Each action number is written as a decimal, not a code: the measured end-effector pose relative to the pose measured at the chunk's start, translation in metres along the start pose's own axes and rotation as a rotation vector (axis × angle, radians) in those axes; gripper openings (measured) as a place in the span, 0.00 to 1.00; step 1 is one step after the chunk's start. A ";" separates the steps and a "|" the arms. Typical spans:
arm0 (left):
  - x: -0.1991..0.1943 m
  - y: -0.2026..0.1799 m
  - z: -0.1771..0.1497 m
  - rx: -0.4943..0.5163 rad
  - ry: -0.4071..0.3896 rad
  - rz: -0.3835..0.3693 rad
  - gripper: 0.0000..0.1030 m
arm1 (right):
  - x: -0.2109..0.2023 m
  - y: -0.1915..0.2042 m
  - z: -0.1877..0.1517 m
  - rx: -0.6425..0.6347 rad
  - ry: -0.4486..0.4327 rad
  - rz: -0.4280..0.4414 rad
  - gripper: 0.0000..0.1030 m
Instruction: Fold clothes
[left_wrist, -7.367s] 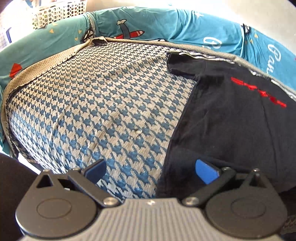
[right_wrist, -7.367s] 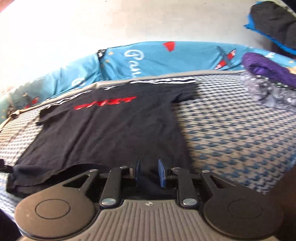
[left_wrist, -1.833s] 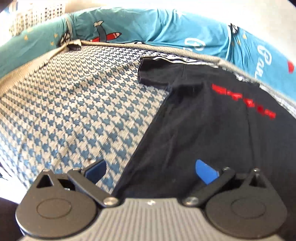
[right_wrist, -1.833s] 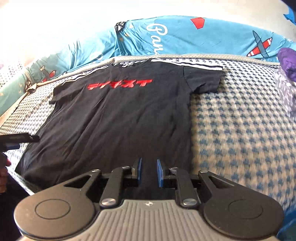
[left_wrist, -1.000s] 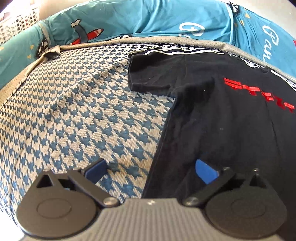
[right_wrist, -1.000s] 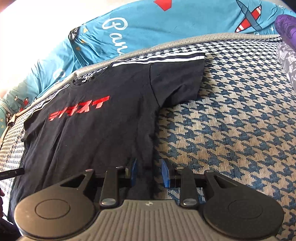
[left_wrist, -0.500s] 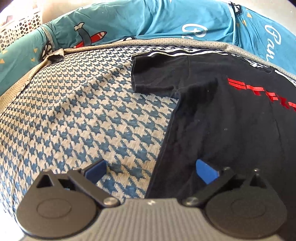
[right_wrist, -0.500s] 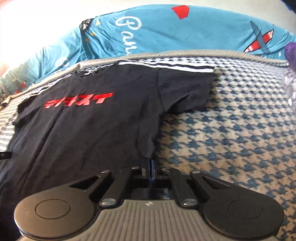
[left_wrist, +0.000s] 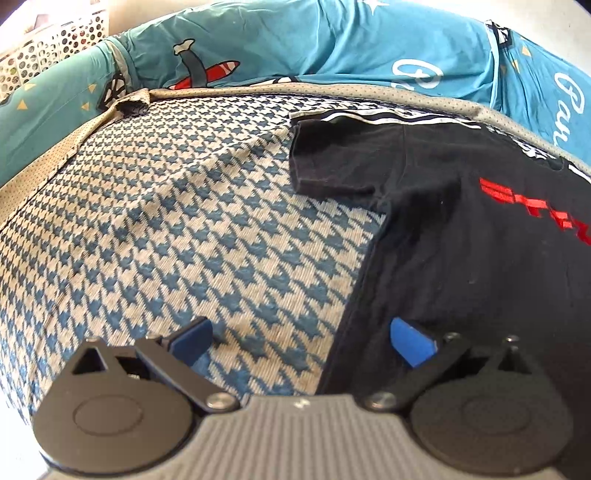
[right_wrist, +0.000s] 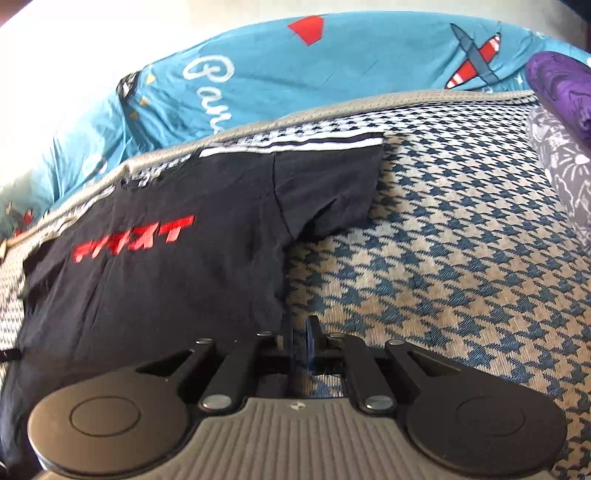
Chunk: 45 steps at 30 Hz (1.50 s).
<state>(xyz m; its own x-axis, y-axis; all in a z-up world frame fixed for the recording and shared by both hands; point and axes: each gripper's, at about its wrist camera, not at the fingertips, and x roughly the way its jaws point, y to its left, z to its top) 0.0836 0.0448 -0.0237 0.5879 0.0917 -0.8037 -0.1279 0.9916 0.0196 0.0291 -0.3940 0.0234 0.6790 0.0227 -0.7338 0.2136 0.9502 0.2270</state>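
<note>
— Right wrist view, item one?
— right gripper (right_wrist: 300, 341): blue pads nearly together, apparently pinching the side edge of the black T-shirt (right_wrist: 177, 266), though the contact is hard to see.
— Left?
— left gripper (left_wrist: 301, 338): jaws spread wide, straddling the shirt's other side edge.
— Shirt's place?
— Flat, red lettering up, on the houndstooth mattress (left_wrist: 166, 221); teal bedsheet (left_wrist: 332, 40) beyond.

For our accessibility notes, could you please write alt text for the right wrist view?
The right claw is pinched shut on the side edge of a black T-shirt with red lettering, spread flat on a blue houndstooth bed cover. A teal airplane-print quilt lies behind it.
</note>
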 end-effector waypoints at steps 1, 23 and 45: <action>0.001 -0.001 0.002 -0.001 -0.002 -0.011 1.00 | 0.000 -0.001 0.002 0.018 -0.001 0.007 0.08; 0.056 0.034 0.087 -0.155 -0.106 -0.071 0.87 | 0.011 0.054 0.012 -0.108 -0.028 0.031 0.20; 0.100 0.032 0.122 0.000 -0.164 -0.163 0.51 | 0.025 0.074 0.015 -0.111 0.031 0.066 0.20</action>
<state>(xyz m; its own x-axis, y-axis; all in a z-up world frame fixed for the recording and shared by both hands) 0.2359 0.0965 -0.0304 0.7228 -0.0561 -0.6887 -0.0206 0.9945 -0.1026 0.0730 -0.3281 0.0314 0.6664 0.0947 -0.7396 0.0887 0.9748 0.2048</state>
